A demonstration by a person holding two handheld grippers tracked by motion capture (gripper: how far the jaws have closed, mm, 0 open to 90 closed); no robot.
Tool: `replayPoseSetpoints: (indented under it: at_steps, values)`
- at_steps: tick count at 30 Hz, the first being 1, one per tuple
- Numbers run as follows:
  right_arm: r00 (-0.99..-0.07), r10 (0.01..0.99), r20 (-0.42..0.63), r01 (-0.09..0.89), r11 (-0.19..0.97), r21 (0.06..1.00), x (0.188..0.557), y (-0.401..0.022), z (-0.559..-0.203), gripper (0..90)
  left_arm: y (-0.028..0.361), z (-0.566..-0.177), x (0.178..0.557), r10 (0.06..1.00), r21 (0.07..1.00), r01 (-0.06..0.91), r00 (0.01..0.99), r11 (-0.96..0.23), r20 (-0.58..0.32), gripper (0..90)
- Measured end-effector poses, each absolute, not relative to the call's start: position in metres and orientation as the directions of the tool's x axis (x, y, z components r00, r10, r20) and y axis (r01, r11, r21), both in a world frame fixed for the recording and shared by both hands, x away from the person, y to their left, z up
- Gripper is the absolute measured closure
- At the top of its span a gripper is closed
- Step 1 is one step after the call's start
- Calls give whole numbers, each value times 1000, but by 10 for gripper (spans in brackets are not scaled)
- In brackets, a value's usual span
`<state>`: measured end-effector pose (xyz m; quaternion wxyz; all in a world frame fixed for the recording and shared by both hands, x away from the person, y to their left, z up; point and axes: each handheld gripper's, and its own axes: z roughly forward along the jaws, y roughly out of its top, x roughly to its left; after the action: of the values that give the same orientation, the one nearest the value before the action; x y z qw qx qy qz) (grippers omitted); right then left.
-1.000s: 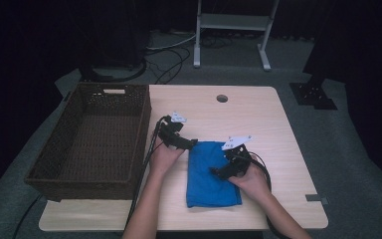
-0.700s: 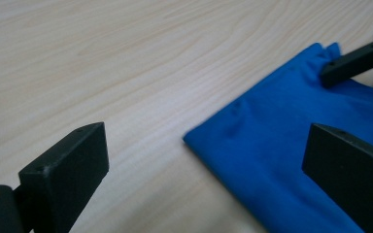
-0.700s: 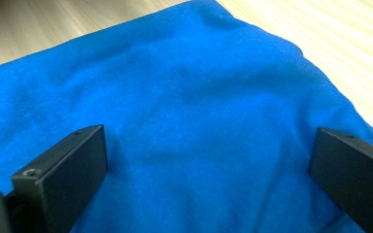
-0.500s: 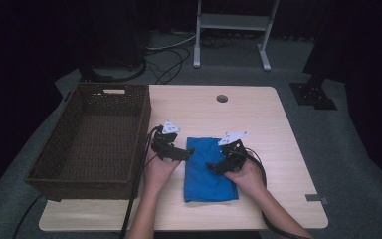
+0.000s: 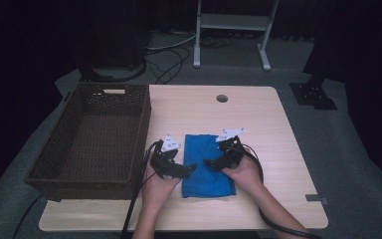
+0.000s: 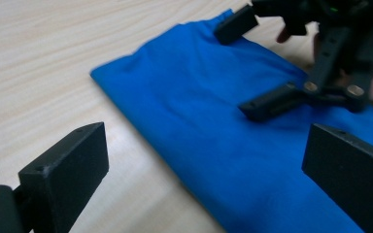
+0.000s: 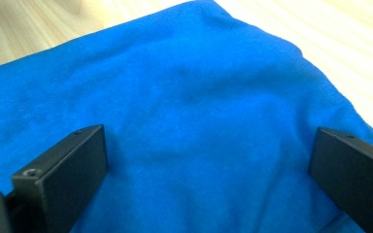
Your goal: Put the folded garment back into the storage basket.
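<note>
1. The folded blue cloth lay flat on the counter, just right of the wicker basket.
2. The left hand-held gripper stood wide apart at the cloth's left edge, gripping nothing; it would do best to straddle that edge low.
3. The right hand-held gripper hovered spread over the cloth, empty.
4. Both should probably bite all layers before lifting, or the fold could slip open.
</note>
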<state>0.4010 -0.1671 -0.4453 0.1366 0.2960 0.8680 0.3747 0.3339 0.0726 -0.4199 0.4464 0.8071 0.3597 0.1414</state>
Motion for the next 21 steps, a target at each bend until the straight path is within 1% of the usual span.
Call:
replayPoseSetpoints:
  at_steps: [7, 12, 15, 17, 21]
  values:
    - [-789, 614, -18, 408, 546, 732, 403, -167, -445, 1, 70, -429, 310, 692, 814, 464, 713, -350, -109, 21]
    - [-789, 614, -16, 410, 546, 730, 403, -167, -445, 1, 67, -431, 297, 689, 800, 469, 718, -373, -100, 22]
    - [-790, 613, -15, 410, 547, 730, 404, -167, -445, 1, 67, -431, 291, 690, 802, 475, 715, -362, -112, 22]
    - [-790, 613, -15, 410, 547, 730, 404, -167, -445, 1, 65, -433, 283, 696, 794, 472, 713, -384, -87, 22]
    - [-790, 613, -15, 410, 547, 730, 404, -167, -445, 1, 64, -437, 277, 698, 787, 482, 710, -385, -94, 22]
